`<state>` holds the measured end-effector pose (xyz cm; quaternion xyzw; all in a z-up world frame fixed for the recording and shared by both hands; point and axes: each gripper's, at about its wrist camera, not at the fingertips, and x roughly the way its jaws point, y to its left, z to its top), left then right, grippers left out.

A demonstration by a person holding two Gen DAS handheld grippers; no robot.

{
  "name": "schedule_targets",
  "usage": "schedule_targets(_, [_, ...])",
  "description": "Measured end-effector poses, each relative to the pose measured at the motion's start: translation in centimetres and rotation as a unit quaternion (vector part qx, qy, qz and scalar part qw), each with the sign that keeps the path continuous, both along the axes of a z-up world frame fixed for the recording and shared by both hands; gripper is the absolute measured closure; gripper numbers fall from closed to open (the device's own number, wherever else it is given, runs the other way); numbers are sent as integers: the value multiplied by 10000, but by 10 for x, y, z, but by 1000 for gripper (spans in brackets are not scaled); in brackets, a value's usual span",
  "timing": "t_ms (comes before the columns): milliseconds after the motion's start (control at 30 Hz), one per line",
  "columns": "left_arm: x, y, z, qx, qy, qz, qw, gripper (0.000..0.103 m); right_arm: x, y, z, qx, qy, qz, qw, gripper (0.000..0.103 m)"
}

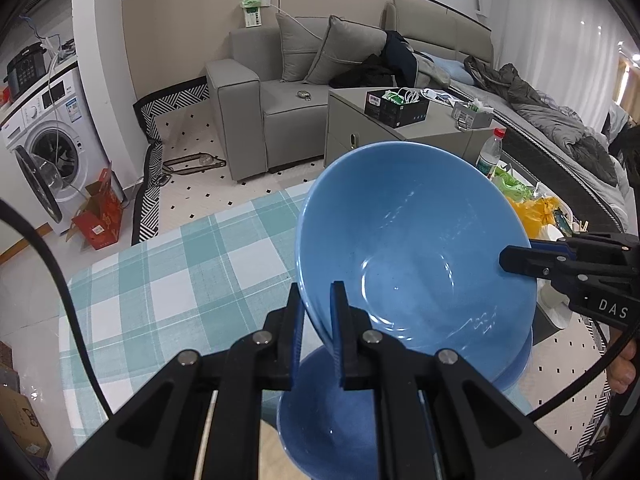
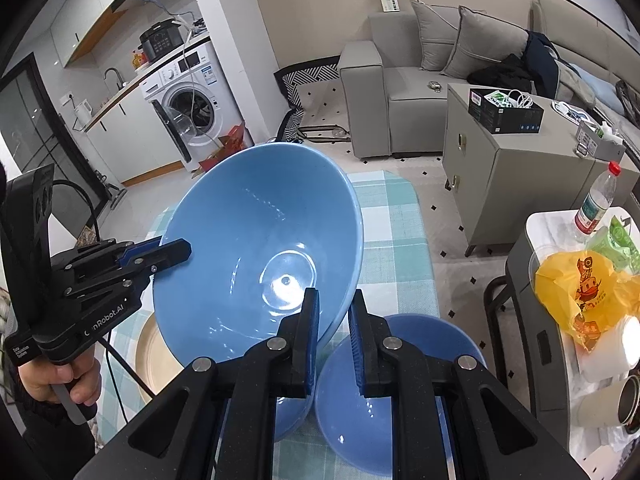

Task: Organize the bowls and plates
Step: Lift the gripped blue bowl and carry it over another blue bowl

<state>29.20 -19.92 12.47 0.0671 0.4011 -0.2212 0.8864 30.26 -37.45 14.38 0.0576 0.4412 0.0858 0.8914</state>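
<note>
A large blue bowl [image 1: 416, 240] is held tilted above the table, also in the right wrist view [image 2: 256, 240]. My left gripper [image 1: 318, 304] is shut on its near-left rim; it also shows in the right wrist view [image 2: 176, 254]. My right gripper [image 2: 334, 312] is shut on the opposite rim and appears in the left wrist view [image 1: 516, 260]. A second blue bowl [image 1: 332, 416] sits on the table below. In the right wrist view this lower blue bowl [image 2: 384, 400] lies to the right, and a cream plate [image 2: 154, 356] lies at the left.
The table has a teal checked cloth [image 1: 168, 280]. A side table [image 2: 560, 224] at the right holds a water bottle [image 2: 596, 200] and a yellow bag [image 2: 580, 284]. A grey sofa [image 1: 280, 92], a cabinet [image 1: 400, 132] and a washing machine [image 1: 52, 140] stand beyond.
</note>
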Motion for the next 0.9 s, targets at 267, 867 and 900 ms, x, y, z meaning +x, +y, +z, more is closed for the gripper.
schedule_targets(267, [-23, 15, 8, -4, -113, 37, 9999, 93, -22, 18, 6, -32, -43, 128, 9999, 88])
schedule_targets(867, [-57, 40, 1, -39, -138, 104, 9998, 92, -51, 44, 1, -59, -13, 277, 9996, 88])
schedule_targets(900, [-59, 40, 0, -30, -125, 107, 9999, 92, -53, 46, -1, -69, -3, 285, 9996, 88])
